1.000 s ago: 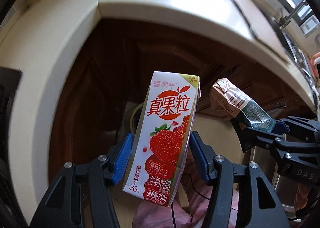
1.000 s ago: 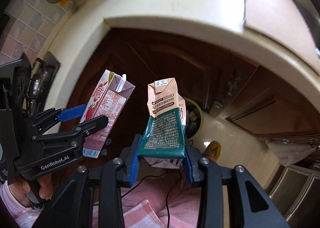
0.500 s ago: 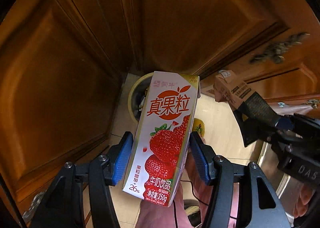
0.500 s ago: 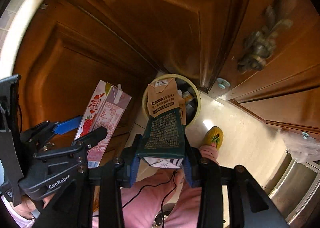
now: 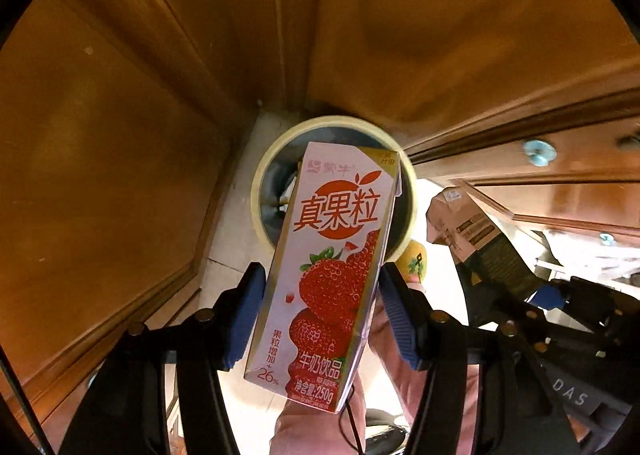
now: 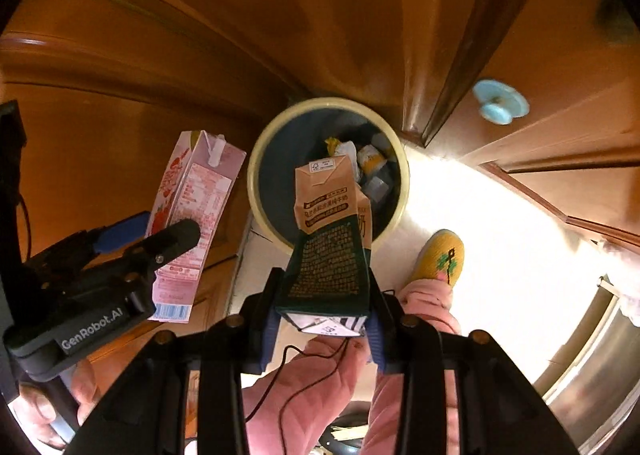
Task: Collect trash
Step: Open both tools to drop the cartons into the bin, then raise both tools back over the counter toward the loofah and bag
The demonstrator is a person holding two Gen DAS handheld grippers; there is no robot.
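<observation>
My left gripper (image 5: pixel 322 279) is shut on a pink strawberry milk carton (image 5: pixel 330 267), which hangs right over a round cream-rimmed trash bin (image 5: pixel 260 183) on the floor. In the right wrist view the same carton (image 6: pixel 192 211) shows at the left, beside the bin (image 6: pixel 256 159). My right gripper (image 6: pixel 324 291) is shut on a crumpled brown and dark green milk carton (image 6: pixel 328 231), whose top leans over the bin's near rim. That carton (image 5: pixel 468 227) also shows at the right of the left wrist view. Several pieces of trash lie inside the bin.
Brown wooden cabinet doors (image 5: pixel 120 135) close in behind and to the left of the bin. A pale blue knob (image 6: pixel 498 103) sticks out of one door. A person's pink trouser leg (image 6: pixel 424 295) and yellow slipper (image 6: pixel 440 255) stand on the light floor right of the bin. A steel surface (image 6: pixel 600 355) lies at far right.
Both grippers have sunk from countertop height to just above the bin, each still holding its carton. The pale countertop has left the view; the bin looms larger.
</observation>
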